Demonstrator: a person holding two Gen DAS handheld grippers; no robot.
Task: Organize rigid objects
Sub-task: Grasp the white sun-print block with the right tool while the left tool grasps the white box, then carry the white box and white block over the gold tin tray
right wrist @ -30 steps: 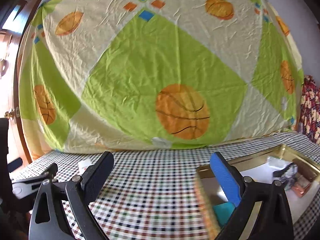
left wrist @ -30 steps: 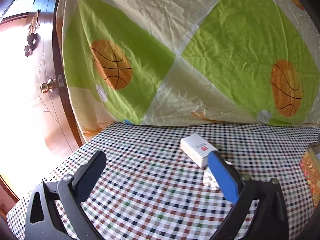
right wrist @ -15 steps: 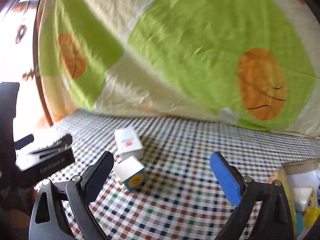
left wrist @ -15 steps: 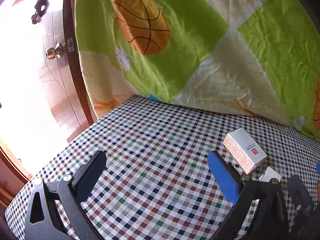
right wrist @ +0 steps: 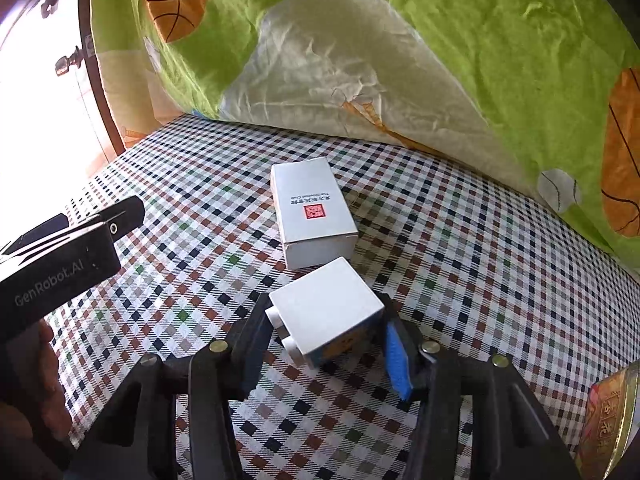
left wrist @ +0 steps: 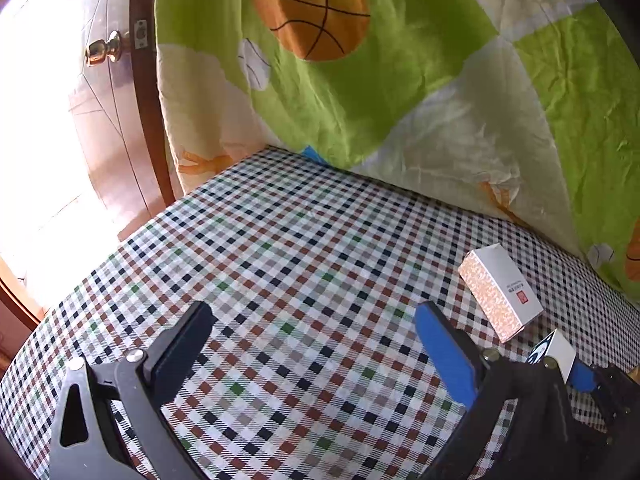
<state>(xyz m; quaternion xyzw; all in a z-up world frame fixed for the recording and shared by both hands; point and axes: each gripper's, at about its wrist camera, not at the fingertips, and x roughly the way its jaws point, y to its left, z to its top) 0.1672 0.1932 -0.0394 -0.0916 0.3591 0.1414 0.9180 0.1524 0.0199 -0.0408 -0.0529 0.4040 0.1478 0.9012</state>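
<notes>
A small white toy block with studs on its left side lies on the checked tablecloth. My right gripper has its jaws closing on it, the black finger against the studded side and the blue pad against the other. Just behind the block lies a white carton with a red seal. The left wrist view shows the carton and the block at the right edge. My left gripper hangs open over bare cloth, left of both.
A green and cream basketball quilt hangs along the table's far side. A gold tin stands at the right. A wooden door with a brass knob is past the table's left edge. The left gripper's body sits left of the block.
Both grippers swung left and tipped down toward the table. The right one reached the white block and narrowed its jaws around it. The left stayed open.
</notes>
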